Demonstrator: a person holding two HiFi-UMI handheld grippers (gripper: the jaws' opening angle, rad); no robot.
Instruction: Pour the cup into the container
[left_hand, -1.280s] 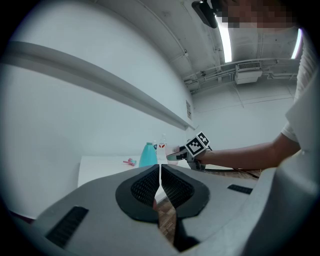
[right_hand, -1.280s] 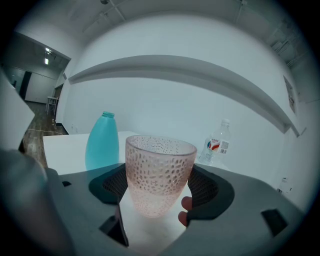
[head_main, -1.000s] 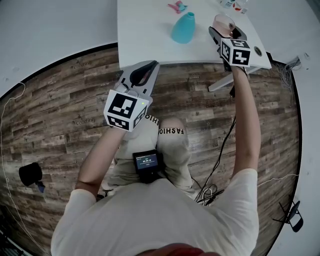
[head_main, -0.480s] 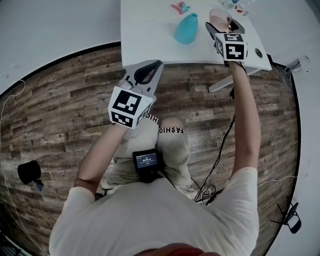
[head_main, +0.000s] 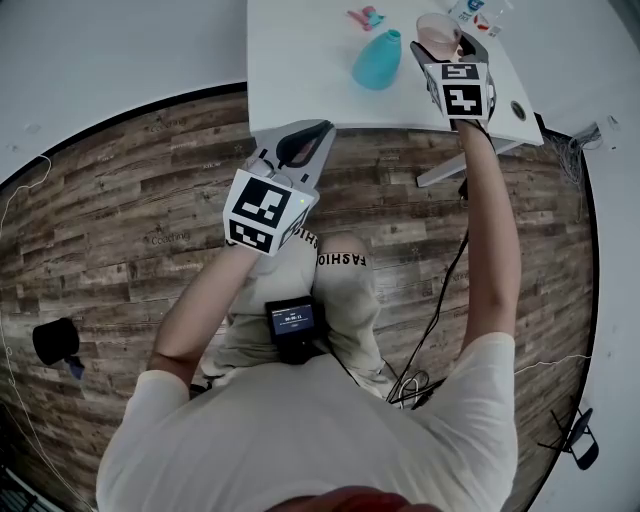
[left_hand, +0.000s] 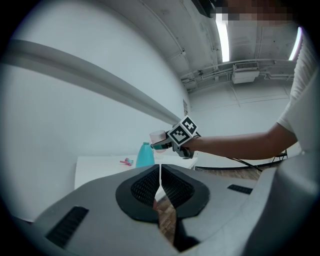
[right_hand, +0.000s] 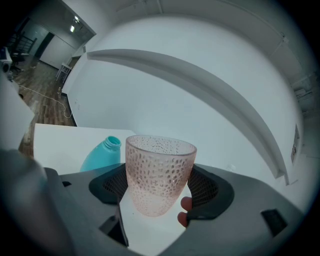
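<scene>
A white table (head_main: 300, 70) is standing over the wooden floor (head_main: 120, 210). The left gripper (left_hand: 160, 176) is hanging in front of the table's near edge, short of it, its jaws pressing together with nothing between them. The right gripper (head_main: 447, 44) is reaching over the table, its jaws standing wide and clamping the sides of the cup. A teal bottle (head_main: 377, 60) is standing upright with an open neck. The pink dimpled cup (right_hand: 159, 172) is being held roughly upright, raised off the table, just right of the bottle. A small clip (head_main: 364, 17) is lying behind the bottle.
</scene>
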